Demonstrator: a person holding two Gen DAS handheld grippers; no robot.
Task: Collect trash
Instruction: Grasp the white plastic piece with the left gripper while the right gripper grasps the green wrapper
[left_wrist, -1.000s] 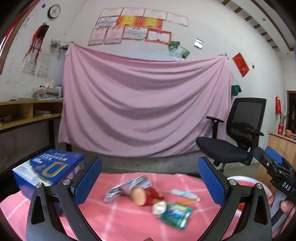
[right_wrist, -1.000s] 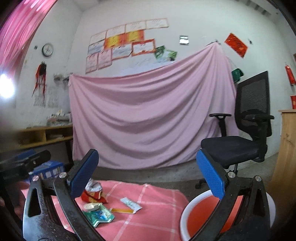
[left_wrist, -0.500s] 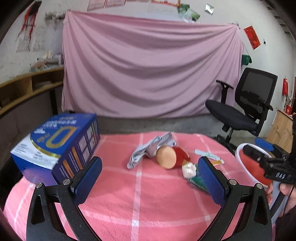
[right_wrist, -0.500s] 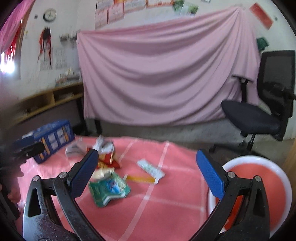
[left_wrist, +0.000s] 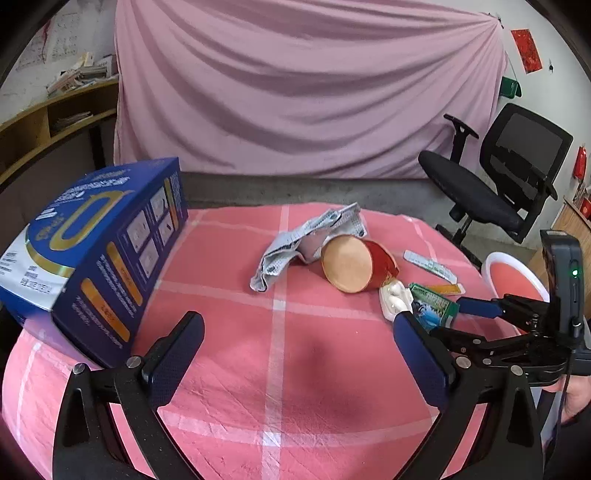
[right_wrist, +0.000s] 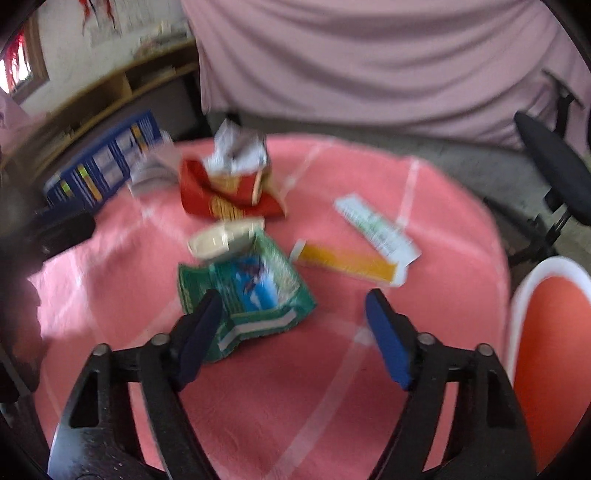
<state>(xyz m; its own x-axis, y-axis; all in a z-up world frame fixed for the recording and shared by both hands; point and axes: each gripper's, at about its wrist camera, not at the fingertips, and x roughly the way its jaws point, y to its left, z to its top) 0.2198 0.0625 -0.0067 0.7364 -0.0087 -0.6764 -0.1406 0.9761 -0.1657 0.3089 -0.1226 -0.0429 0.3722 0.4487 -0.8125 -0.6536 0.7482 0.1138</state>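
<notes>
- Above the pink checked tablecloth (right_wrist: 454, 229), the right gripper (right_wrist: 291, 325) hangs spread wide and empty, its left finger over a green wrapper (right_wrist: 255, 288).
- Beyond lie a yellow sachet (right_wrist: 347, 264) and red bag (right_wrist: 221, 192).
- Beside the table's right edge sits an orange bin (right_wrist: 554, 332).
- Over bare cloth, the left gripper (left_wrist: 295, 354) is spread wide, empty.

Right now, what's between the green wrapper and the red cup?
In the right wrist view, a crumpled whitish wad sits between the green wrapper and the red cup, touching the wrapper's far edge. The left wrist view shows the same.
</notes>
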